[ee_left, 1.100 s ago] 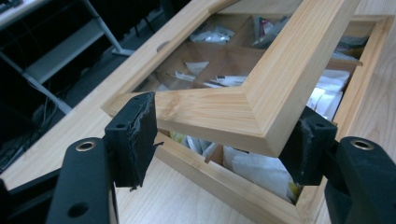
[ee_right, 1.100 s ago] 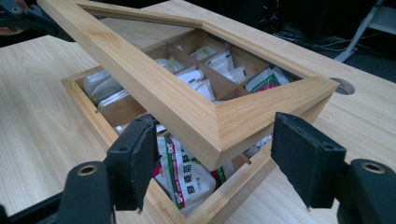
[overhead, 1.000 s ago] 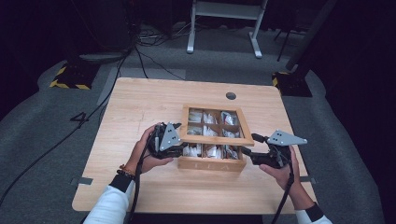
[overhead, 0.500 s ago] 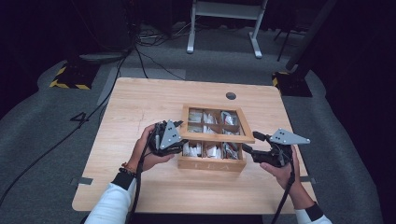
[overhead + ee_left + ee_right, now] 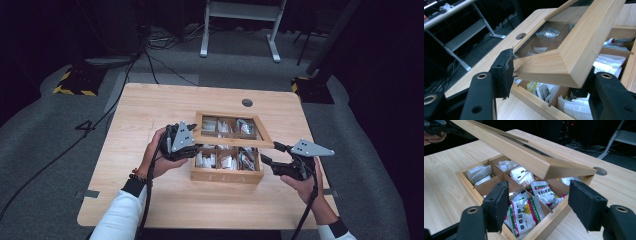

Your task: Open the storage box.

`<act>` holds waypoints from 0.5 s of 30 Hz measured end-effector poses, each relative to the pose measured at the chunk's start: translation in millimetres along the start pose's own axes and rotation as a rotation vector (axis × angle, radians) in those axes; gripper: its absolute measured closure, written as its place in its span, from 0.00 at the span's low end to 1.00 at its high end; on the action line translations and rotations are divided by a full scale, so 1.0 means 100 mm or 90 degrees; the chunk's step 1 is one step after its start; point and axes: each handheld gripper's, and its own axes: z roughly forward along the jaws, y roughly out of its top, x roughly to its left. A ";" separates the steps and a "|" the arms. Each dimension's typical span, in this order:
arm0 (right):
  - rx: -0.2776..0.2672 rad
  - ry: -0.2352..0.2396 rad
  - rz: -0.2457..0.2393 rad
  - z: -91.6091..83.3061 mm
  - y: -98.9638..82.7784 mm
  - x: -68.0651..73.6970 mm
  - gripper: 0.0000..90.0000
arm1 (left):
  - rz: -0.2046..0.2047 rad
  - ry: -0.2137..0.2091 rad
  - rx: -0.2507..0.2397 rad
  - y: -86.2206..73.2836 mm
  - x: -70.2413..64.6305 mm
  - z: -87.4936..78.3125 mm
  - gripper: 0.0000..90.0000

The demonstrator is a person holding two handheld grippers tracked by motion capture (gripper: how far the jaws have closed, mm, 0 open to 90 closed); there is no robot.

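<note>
A wooden compartment box point(image 5: 225, 175) of tea packets point(image 5: 524, 212) sits mid-table. Its glass-paned lid point(image 5: 232, 142) is tilted up at the front, hinged at the far side. My left gripper point(image 5: 192, 135) is at the lid's front-left corner. Its jaws have just been closing with that corner between them, and a pad point(image 5: 504, 72) presses the lid point(image 5: 574, 50). My right gripper point(image 5: 269, 151) hangs open just off the box's right side, nothing between its pads point(image 5: 496, 205). Below the raised lid point(image 5: 524, 155), the packets show in several compartments.
The box stands on a light wooden table point(image 5: 150, 110) with a round cable hole point(image 5: 247, 102) behind the box. Cables and a white desk frame point(image 5: 240, 15) lie on the grey floor beyond. Bare tabletop lies left of the box and in front of it.
The lid's front edge has lifted slightly with the left gripper at its corner. The right gripper has stayed where it was.
</note>
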 end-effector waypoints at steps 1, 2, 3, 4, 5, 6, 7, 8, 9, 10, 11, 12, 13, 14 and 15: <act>0.001 -0.002 0.000 -0.02 -0.01 -0.01 0.37 | -0.002 -0.005 -0.001 0.01 0.02 0.01 0.52; 0.001 -0.002 0.000 -0.02 -0.01 -0.01 0.37 | -0.002 -0.005 -0.001 0.01 0.02 0.01 0.52; 0.002 -0.005 -0.001 -0.03 -0.02 -0.02 0.37 | -0.002 -0.006 0.000 0.02 0.02 0.01 0.52; 0.002 -0.006 0.001 -0.04 -0.03 -0.03 0.37 | -0.004 -0.007 -0.002 0.03 0.03 0.01 0.53; 0.002 -0.007 0.001 -0.04 -0.04 -0.03 0.37 | -0.005 -0.009 -0.001 0.03 0.04 0.01 0.53; 0.005 -0.009 0.001 -0.05 -0.05 -0.04 0.37 | -0.006 -0.010 -0.003 0.04 0.05 0.01 0.53; 0.010 -0.010 0.003 -0.05 -0.08 -0.06 0.37 | -0.006 -0.008 -0.006 0.06 0.06 0.01 0.54; 0.010 -0.010 0.003 -0.05 -0.08 -0.06 0.37 | -0.006 -0.008 -0.006 0.06 0.06 0.01 0.55; 0.016 -0.013 0.002 -0.06 -0.10 -0.07 0.37 | -0.007 -0.008 -0.006 0.07 0.07 0.01 0.56; 0.016 -0.013 0.002 -0.06 -0.10 -0.07 0.37 | -0.007 -0.008 -0.006 0.07 0.07 0.01 0.56; 0.021 -0.018 0.000 -0.06 -0.12 -0.09 0.38 | -0.007 -0.006 -0.008 0.09 0.08 0.01 0.57; 0.021 -0.018 0.000 -0.06 -0.12 -0.09 0.38 | -0.007 -0.006 -0.008 0.09 0.08 0.01 0.57; 0.023 -0.021 0.001 -0.07 -0.13 -0.10 0.38 | -0.009 -0.005 -0.012 0.11 0.10 0.01 0.58; 0.023 -0.021 0.001 -0.07 -0.13 -0.10 0.38 | -0.009 -0.005 -0.012 0.11 0.10 0.01 0.58; 0.022 -0.022 0.000 -0.08 -0.13 -0.11 0.38 | -0.012 -0.006 -0.013 0.12 0.11 0.01 0.58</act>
